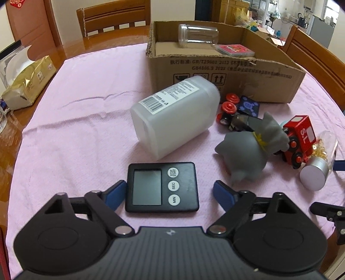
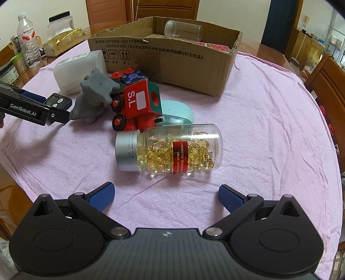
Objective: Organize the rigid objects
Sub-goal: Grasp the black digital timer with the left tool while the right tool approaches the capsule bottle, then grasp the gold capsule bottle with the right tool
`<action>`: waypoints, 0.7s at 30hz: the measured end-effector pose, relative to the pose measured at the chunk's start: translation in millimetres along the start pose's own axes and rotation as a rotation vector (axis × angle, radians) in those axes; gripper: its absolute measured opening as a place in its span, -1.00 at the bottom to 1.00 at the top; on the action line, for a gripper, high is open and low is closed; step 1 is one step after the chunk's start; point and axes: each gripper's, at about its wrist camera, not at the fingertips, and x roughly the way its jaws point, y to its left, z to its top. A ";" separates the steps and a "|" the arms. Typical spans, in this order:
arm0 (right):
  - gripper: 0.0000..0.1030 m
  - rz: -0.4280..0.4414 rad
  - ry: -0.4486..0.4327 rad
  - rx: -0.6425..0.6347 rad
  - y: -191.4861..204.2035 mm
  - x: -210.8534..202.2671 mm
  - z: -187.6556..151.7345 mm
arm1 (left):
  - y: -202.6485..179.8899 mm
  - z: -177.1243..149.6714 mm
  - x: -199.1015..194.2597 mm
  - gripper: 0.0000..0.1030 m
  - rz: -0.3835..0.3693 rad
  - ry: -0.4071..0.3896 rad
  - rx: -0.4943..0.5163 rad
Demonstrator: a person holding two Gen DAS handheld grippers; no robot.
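My left gripper (image 1: 170, 193) is open, its blue fingers on either side of a black digital timer (image 1: 161, 187) lying flat on the pink cloth. Beyond it lie a white plastic jar (image 1: 174, 116), a grey rubber toy (image 1: 252, 150), a red toy train (image 1: 299, 140) and small red-wheeled toys (image 1: 230, 103). My right gripper (image 2: 166, 197) is open and empty, just short of a capsule bottle (image 2: 170, 150) lying on its side. A cardboard box (image 1: 226, 71) at the back holds a clear jar (image 1: 197, 35) and a pink card box (image 1: 235, 50).
A gold tissue pack (image 1: 28, 84) lies at the left table edge. Water bottles (image 2: 28, 43) and jars stand at the far left. A pale teal object (image 2: 179, 112) lies behind the train. Wooden chairs (image 1: 114, 19) surround the table.
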 end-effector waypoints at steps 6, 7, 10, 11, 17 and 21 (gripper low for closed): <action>1.00 0.002 0.012 -0.003 -1.0 3.3 6.2 | 2.7 -0.2 -1.7 0.50 0.001 -0.007 -0.002; 1.00 0.000 0.016 -0.001 -1.3 4.0 7.7 | 3.4 0.1 -1.9 0.48 0.001 -0.008 -0.001; 1.00 -0.007 0.025 0.010 -2.7 6.9 13.0 | 5.0 0.2 -1.6 0.48 -0.003 -0.011 0.003; 1.00 -0.010 0.028 0.014 -3.1 7.9 14.6 | 5.1 0.5 -1.3 0.48 -0.003 -0.011 0.003; 1.00 -0.022 0.024 -0.019 1.6 11.4 27.3 | 5.3 3.2 0.4 0.50 -0.001 -0.010 0.006; 1.00 -0.025 0.012 -0.046 7.2 10.1 35.9 | 5.5 4.0 1.4 0.50 0.000 -0.011 0.007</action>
